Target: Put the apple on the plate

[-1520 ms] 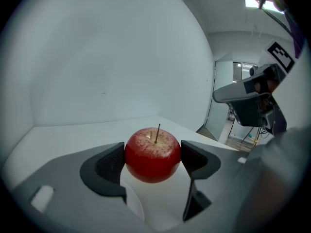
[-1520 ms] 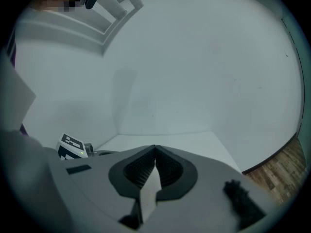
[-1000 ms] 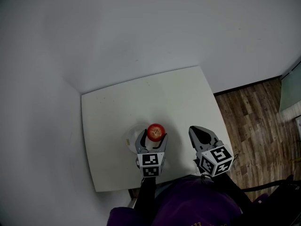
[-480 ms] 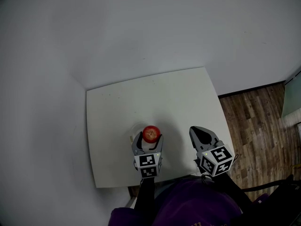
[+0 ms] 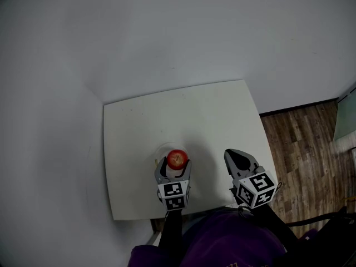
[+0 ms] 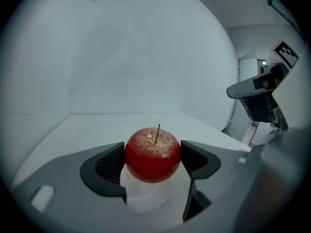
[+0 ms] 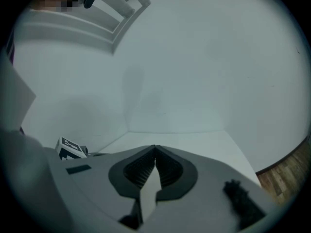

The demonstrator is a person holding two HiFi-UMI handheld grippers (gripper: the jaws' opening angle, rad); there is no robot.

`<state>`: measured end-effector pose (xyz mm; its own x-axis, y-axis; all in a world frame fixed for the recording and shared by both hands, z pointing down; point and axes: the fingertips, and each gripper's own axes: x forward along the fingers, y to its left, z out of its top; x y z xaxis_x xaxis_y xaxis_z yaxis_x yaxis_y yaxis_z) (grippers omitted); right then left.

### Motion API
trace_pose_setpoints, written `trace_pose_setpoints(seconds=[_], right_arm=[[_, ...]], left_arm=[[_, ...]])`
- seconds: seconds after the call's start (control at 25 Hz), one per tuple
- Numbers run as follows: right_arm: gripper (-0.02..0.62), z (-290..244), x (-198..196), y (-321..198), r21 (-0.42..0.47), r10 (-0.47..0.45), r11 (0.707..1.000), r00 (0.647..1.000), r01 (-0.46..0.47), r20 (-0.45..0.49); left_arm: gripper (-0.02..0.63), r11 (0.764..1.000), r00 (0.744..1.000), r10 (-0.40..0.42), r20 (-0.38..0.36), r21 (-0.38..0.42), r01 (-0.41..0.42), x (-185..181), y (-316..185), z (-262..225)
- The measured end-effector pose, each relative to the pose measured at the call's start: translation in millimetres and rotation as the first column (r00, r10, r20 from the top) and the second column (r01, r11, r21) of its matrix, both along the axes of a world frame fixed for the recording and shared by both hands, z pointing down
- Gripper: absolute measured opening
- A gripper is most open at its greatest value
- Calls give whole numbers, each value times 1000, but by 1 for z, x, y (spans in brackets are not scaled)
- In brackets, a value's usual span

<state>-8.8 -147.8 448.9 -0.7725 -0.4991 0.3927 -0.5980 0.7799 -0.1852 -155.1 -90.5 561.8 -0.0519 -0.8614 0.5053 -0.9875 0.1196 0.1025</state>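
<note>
A red apple with a thin stem sits between the jaws of my left gripper, which is shut on it. Right under the apple lies a small white plate; whether the apple touches it I cannot tell. In the head view the apple hangs over the plate near the front of the white table, held by the left gripper. My right gripper is at the table's front right, shut on nothing, its tips meeting.
The table stands in a corner between two pale walls. Wooden floor lies to the right of the table. The person's dark purple sleeve fills the bottom of the head view.
The left gripper has carried the apple a little to the left and farther in, over the plate. The right gripper has stayed put.
</note>
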Motion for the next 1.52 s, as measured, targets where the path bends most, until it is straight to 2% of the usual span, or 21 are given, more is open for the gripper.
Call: trace_pose_setpoints(seconds=[1.0, 1.52], right_arm=[[11, -1, -1, 1, -7, -7, 1000, 1000, 7, -10], [11, 1, -2, 0, -5, 0, 1000, 1000, 0, -16]], left_arm=[[368, 997, 999, -42, 21, -66, 43, -11, 13, 29], [368, 998, 999, -34, 41, -59, 36, -14, 13, 36]])
